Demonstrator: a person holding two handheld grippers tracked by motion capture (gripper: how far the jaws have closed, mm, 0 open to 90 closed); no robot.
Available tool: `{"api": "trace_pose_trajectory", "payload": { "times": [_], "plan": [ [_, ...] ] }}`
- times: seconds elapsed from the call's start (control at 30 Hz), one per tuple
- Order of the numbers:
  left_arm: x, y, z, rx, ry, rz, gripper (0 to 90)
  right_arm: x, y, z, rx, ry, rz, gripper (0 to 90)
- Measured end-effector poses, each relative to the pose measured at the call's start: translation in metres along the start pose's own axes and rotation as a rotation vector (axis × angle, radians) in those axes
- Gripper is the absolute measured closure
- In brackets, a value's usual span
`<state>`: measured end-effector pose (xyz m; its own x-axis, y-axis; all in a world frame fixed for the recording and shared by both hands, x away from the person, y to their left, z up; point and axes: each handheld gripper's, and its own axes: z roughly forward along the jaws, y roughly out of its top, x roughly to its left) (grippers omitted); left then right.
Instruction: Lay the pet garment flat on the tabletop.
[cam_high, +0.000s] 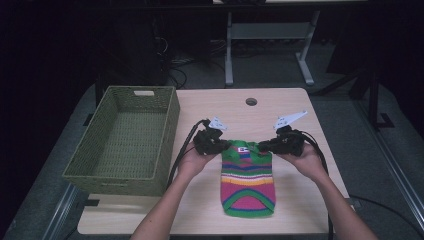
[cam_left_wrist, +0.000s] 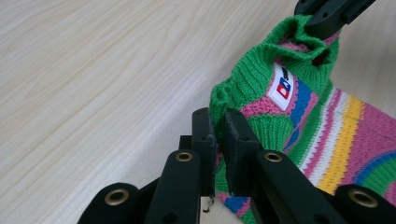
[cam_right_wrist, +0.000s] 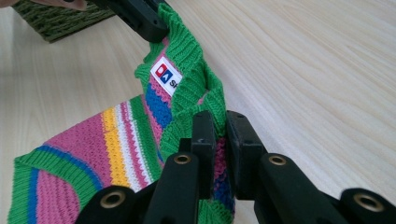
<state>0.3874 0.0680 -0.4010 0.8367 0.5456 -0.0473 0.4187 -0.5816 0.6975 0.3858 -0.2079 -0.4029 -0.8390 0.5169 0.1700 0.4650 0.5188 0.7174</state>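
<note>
The little striped sweater (cam_high: 248, 180) lies flat on the table (cam_high: 295, 107), next to the basket (cam_high: 125, 140). The left gripper (cam_left_wrist: 218, 135) and the right gripper (cam_right_wrist: 222, 135) each pinch a top corner tight. It looks soft, light and floppy, so the corners are good places to hold.

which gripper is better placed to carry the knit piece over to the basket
Left, probably. The left hand-held gripper is shut on the striped knit garment at the corner nearer the green woven basket; the right hand-held gripper holds the far corner.
</note>
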Motion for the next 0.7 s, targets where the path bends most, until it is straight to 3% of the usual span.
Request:
{"api": "trace_pose_trajectory", "payload": {
  "times": [0.7],
  "plan": [
    [0.009,0.001,0.017,-0.018,0.032,-0.049,83.3,-0.014,-0.003,0.010,0.002,-0.038,0.045,81.9]
  ]
}}
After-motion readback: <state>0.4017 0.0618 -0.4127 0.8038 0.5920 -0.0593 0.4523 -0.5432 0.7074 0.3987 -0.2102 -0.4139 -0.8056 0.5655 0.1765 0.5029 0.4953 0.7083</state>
